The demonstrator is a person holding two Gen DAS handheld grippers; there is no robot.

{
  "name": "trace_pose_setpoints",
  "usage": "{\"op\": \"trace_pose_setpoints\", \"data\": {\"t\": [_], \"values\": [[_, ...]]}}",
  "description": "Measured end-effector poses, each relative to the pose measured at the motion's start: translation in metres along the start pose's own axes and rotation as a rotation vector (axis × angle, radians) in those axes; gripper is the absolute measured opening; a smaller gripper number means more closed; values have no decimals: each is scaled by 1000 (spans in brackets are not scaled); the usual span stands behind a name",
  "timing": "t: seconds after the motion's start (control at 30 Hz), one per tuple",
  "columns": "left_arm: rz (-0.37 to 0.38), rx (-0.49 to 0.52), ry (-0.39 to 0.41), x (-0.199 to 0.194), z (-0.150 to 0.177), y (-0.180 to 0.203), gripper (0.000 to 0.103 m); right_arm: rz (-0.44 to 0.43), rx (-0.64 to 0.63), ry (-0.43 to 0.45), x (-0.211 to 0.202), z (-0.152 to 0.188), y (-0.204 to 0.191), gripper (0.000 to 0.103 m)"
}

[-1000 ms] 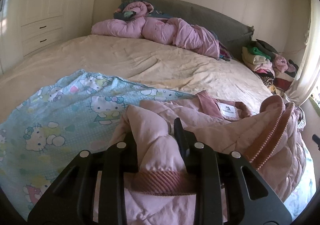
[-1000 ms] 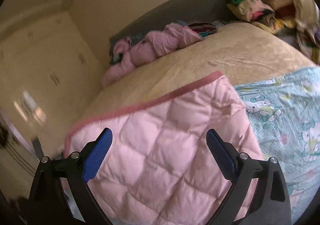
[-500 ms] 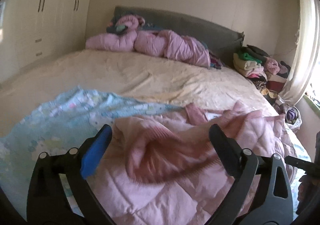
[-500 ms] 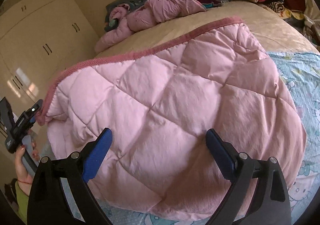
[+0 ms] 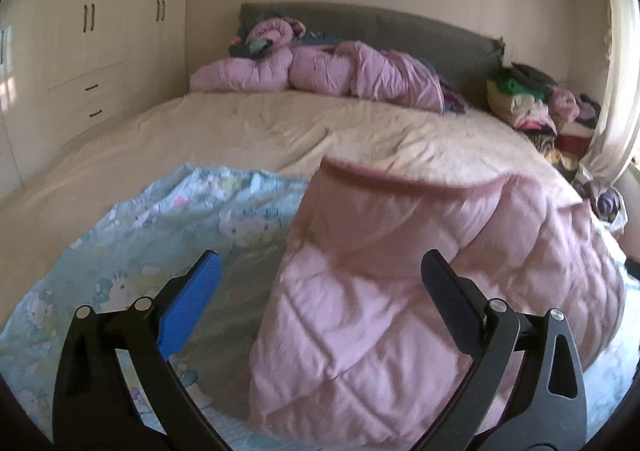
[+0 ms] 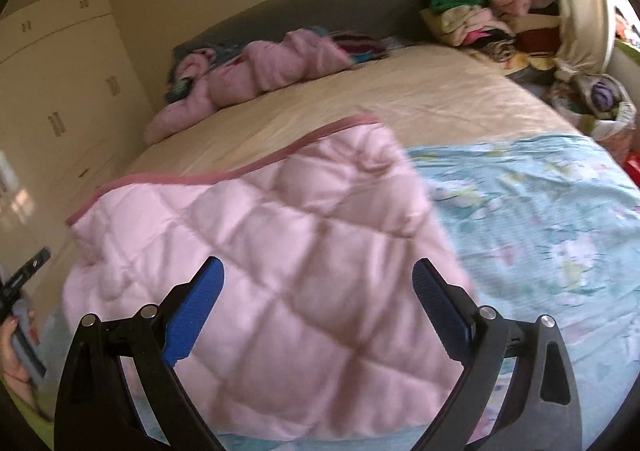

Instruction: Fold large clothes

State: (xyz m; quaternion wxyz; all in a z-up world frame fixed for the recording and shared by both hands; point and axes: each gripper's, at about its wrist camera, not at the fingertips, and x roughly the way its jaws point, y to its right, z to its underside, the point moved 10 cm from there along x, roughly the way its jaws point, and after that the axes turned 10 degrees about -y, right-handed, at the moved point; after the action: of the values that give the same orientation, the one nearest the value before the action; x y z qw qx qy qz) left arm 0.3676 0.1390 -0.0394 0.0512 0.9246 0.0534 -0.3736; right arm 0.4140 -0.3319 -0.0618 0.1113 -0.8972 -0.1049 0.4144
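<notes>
Pink quilted jacket (image 5: pixel 420 291) on cartoon sheet (image 5: pixel 140 251), clothes pile (image 5: pixel 536 103) beside headboard (image 5: pixel 400 31)

A wide bed (image 5: pixel 280 139) with a beige sheet fills the room, backed by a grey headboard (image 5: pixel 420 31). Cream wardrobes (image 5: pixel 88 51) with drawers line the left wall. A pale curtain (image 5: pixel 616 91) hangs at the sunlit right side. The walls are plain cream.

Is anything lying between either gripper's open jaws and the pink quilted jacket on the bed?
Nothing visible does. The left gripper and the right gripper both hang open directly over the pink quilted jacket, which lies on the blue cartoon sheet; no other item covers it.
</notes>
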Motion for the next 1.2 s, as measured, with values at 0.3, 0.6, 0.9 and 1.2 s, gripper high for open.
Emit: {"op": "trace_pose_setpoints", "data": {"t": [0.3, 0.6, 0.9, 1.2], "values": [[95, -38, -195, 52, 60, -14, 94, 114, -27, -31, 30, 0, 37, 94], [179, -38, -169, 54, 59, 3, 31, 125, -19, -27, 47, 3, 54, 31], [124, -18, -25, 37, 4, 13, 17, 133, 30, 94, 26, -21, 53, 13], [-17, 11, -99, 97, -22, 24, 17, 245, 40, 78, 68, -50, 65, 12]]}}
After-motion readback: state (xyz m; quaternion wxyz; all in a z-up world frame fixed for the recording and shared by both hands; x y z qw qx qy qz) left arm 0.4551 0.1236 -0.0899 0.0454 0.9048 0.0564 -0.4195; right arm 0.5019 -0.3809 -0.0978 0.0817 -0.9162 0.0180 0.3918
